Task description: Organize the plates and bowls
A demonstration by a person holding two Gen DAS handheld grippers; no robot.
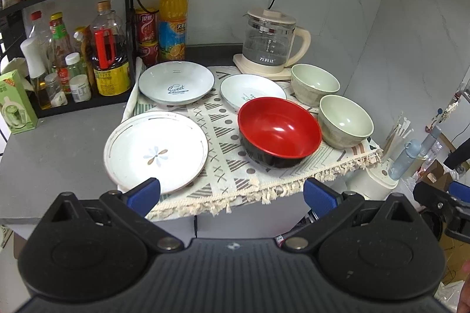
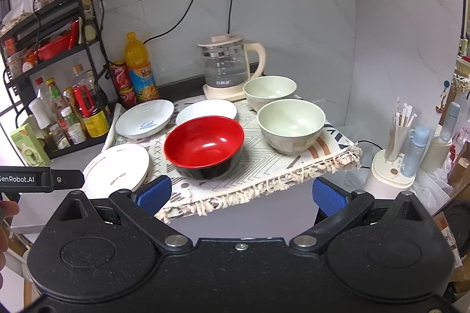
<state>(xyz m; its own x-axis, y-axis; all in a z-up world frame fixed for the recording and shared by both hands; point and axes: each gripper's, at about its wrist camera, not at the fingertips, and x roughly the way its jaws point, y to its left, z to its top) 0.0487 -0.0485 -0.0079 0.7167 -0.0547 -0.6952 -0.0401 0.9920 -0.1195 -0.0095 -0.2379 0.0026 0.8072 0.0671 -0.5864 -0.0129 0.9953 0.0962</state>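
1. As seen from the left wrist camera, the left gripper hangs short of the counter's front edge, its blue-padded fingers spread wide apart with nothing between them.
2. On the patterned cloth stand all the dishes. The flower plate lies nearest, at front left, its near rim partly behind the left finger pad.
3. Behind it sits the "Sweet" dish; to that dish's right lies a small white plate, its near edge hidden by the red bowl.
4. Two pale green bowls stand upright at right: the far green bowl beside the glass kettle, the near green bowl just beside the red bowl.
5. Bottles crowd the black rack at left. Part of the right gripper shows at the right edge.
6. From the right wrist camera, the right gripper also hangs before the cloth's fringe, fingers wide apart and holding nothing.
7. The red bowl sits front centre, upright, with the flower plate to its left, the "Sweet" dish and small white plate behind.
8. The near green bowl and far green bowl stand right of the red bowl; the kettle is behind.
9. A bar of the left gripper enters at the left edge, marked "GenRobot.AI".
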